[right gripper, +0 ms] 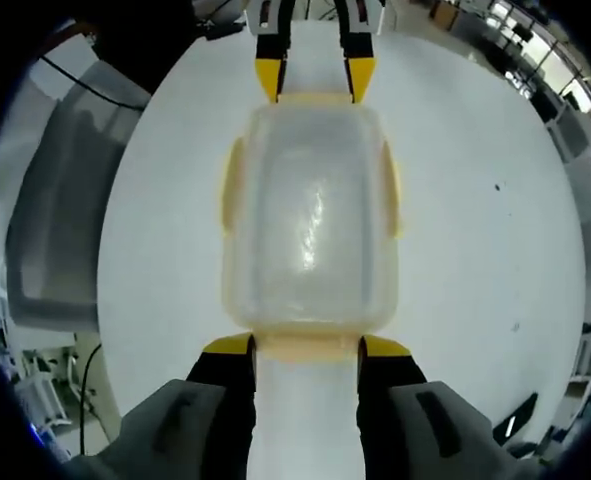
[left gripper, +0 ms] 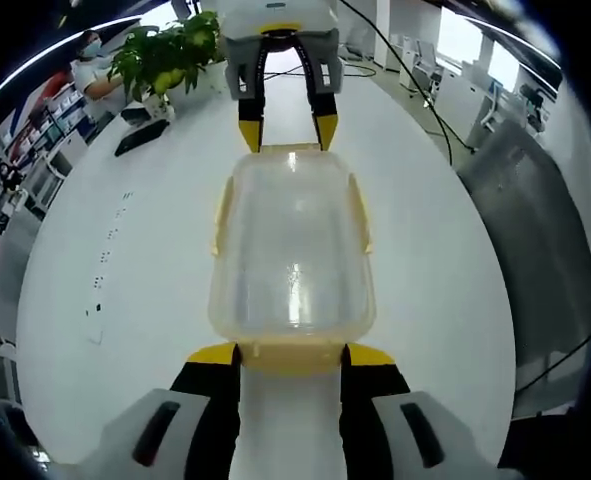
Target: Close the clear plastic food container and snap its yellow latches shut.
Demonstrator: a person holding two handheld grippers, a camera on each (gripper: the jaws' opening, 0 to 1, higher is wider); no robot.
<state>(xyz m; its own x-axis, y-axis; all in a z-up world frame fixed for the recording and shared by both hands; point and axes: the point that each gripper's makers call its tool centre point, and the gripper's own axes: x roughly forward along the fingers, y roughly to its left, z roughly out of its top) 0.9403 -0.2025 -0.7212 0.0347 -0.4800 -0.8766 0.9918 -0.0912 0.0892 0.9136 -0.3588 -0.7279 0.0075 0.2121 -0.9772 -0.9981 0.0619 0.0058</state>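
Clear plastic food container [left gripper: 293, 255], lid on, lying near the middle of a round white table [left gripper: 125, 290], held endwise between two grippers. Left gripper [left gripper: 290, 355]: jaws spread about as wide as the container's end, yellow tips touching the corners of the nearer end latch [left gripper: 293, 352]; whether they press it cannot be told. Right gripper [right gripper: 305, 346]: jaws likewise spread, tips at the opposite end latch [right gripper: 305, 347]. Each gripper appears facing the other across the container. Yellow side latches [right gripper: 232, 190] lie along the long sides. Left gripper view adds a potted plant [left gripper: 170, 52] and a seated person [left gripper: 93, 72] at the table's far edge; right gripper view adds a grey chair [right gripper: 60, 230] beside the table.
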